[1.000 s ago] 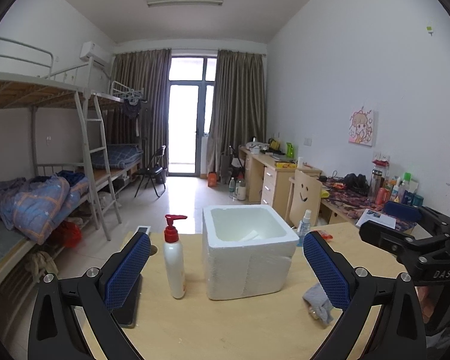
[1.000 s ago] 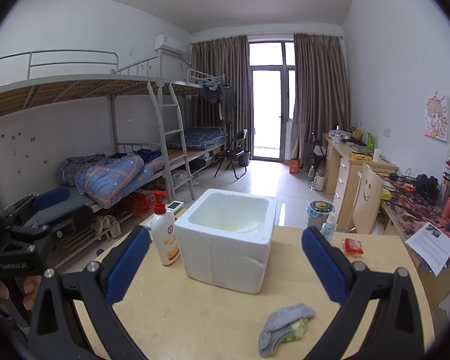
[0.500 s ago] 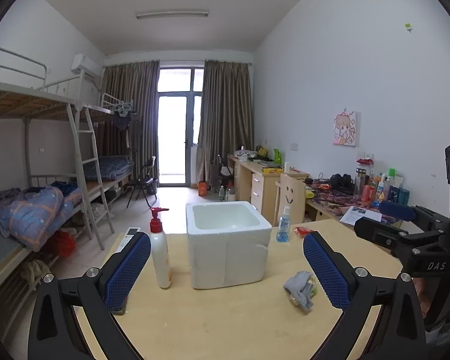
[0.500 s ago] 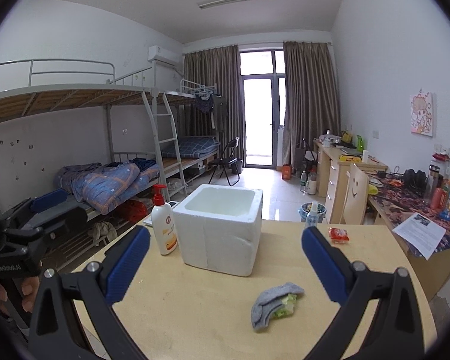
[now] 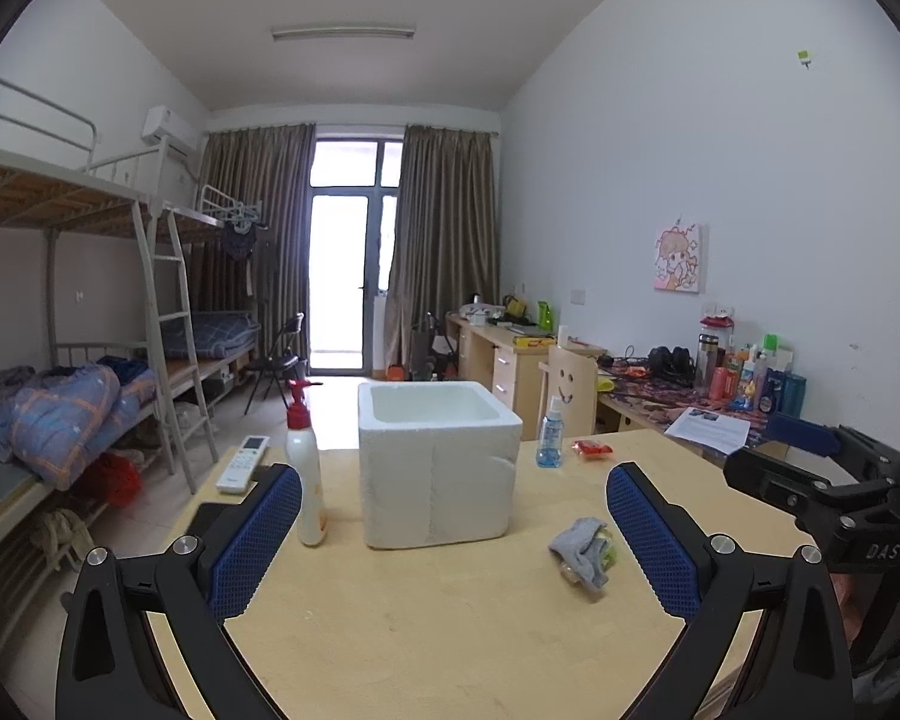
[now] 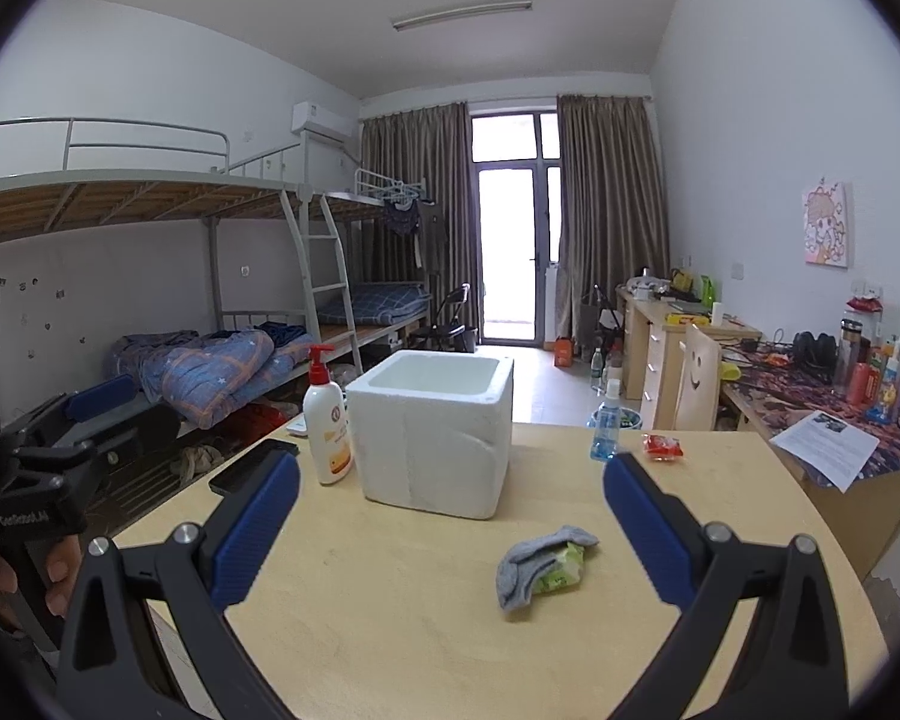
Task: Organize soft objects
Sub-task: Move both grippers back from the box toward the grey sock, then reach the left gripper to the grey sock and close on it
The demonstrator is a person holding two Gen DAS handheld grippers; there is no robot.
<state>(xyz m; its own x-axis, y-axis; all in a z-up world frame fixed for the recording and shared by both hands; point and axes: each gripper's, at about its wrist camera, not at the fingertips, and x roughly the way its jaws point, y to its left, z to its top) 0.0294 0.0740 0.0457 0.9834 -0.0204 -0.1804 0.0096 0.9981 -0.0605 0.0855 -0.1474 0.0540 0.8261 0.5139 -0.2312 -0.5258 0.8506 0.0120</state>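
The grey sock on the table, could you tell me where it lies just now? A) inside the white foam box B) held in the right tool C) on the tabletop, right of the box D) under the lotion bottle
C: the grey sock lies crumpled on the bare tabletop, to the right of and nearer than the white foam box.

"das" stands in pale letters on the right gripper [image 5: 870,546]; the left gripper [image 6: 24,519] carries small, hardly legible lettering.
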